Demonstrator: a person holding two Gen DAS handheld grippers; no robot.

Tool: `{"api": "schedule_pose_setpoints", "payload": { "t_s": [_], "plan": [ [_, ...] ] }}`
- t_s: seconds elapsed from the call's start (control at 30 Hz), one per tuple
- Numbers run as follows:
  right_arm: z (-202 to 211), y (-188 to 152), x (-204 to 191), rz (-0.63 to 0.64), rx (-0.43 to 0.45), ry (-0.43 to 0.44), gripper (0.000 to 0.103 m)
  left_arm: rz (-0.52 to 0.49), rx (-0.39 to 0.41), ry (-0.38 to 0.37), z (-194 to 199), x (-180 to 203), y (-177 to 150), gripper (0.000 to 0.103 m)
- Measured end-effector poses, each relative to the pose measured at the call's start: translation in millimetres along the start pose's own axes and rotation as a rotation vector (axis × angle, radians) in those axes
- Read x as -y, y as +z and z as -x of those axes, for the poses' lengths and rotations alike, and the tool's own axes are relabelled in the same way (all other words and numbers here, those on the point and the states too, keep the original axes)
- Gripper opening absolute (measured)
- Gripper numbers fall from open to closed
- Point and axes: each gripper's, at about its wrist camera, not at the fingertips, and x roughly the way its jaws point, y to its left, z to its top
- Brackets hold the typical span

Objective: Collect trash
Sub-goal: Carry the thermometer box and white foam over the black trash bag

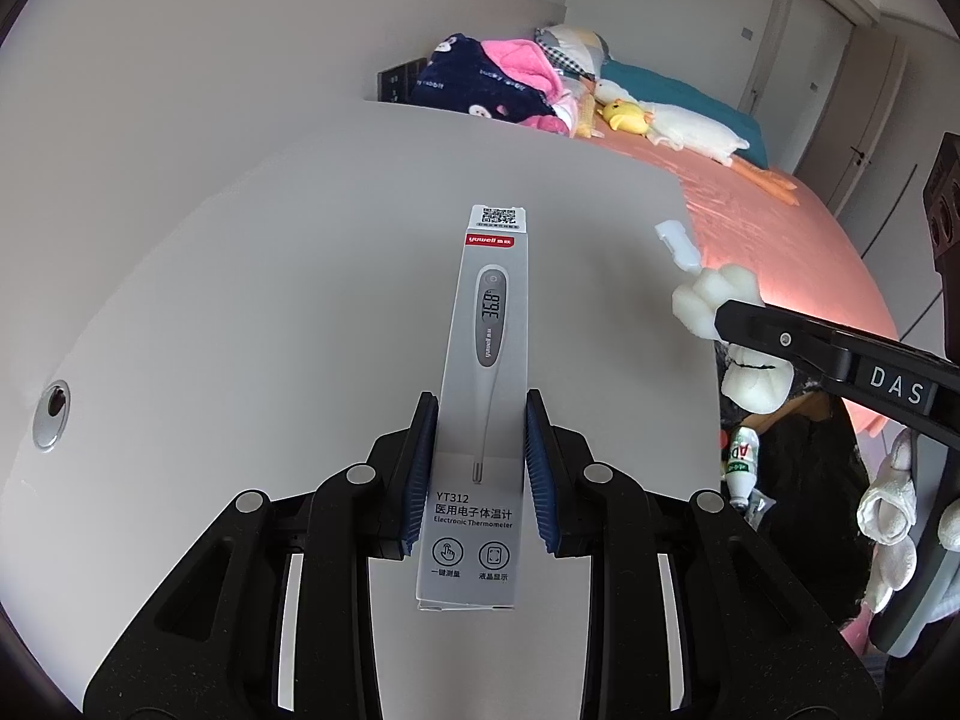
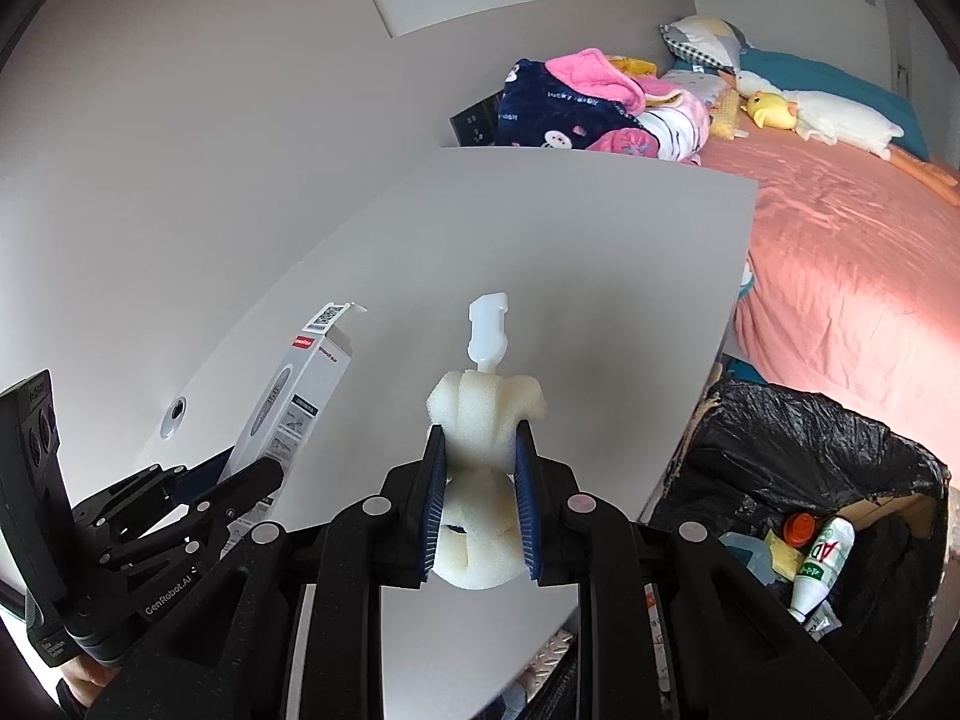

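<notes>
Pointing lengthwise away between left gripper [image 1: 478,468] jaws, thermometer box [image 1: 480,396]; right gripper [image 2: 477,498] jaws squeezing foam piece [image 2: 480,420].

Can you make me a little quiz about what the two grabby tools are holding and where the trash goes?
1. True or false: the left tool is holding a banana.
2. What does the right tool squeeze? A) white sponge B) toy duck C) bottle
3. Fill in: the bin with the black bag stands between the white table and the ____.

Key
1. False; it grips a thermometer box.
2. A, the white sponge with a plastic handle.
3. Bed, with the pink sheet.
</notes>
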Motion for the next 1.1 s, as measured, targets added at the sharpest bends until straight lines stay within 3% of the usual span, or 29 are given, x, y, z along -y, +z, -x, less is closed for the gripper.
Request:
{"api": "schedule_pose_setpoints", "payload": {
  "t_s": [1.1],
  "plan": [
    [99.7,-51.4,133.8,-0.191,0.106,-0.135,0.023,-0.216,-0.024,-0.181,-6.7,160.7,-11.3,0.029]
  ]
}}
